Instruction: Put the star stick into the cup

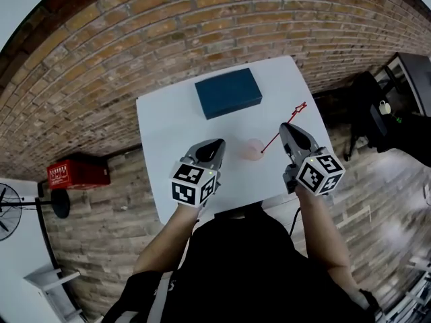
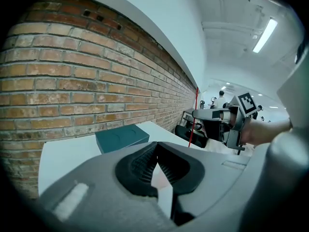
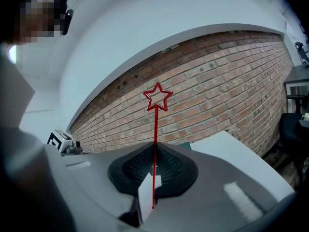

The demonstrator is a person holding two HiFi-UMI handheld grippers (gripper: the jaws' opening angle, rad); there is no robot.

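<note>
A thin red star stick (image 1: 283,128) is pinched in my right gripper (image 1: 288,132), which is shut on it. The star end (image 1: 300,106) points up and away to the right; the lower end hangs by the right rim of the small translucent pinkish cup (image 1: 254,149) on the white table (image 1: 168,126). Seen from the right gripper view, the stick (image 3: 155,144) rises from between the pads to the star (image 3: 157,96). My left gripper (image 1: 217,148) hovers left of the cup, apart from it, shut and holding nothing. The left gripper view shows its shut jaws (image 2: 157,161) and the right gripper (image 2: 219,122) with the stick (image 2: 191,129).
A dark blue box (image 1: 227,93) lies at the far side of the table, also seen as the box (image 2: 121,135). A brick wall runs behind. A red crate (image 1: 77,172) and a fan (image 1: 10,214) stand at the left, dark furniture (image 1: 367,113) at the right.
</note>
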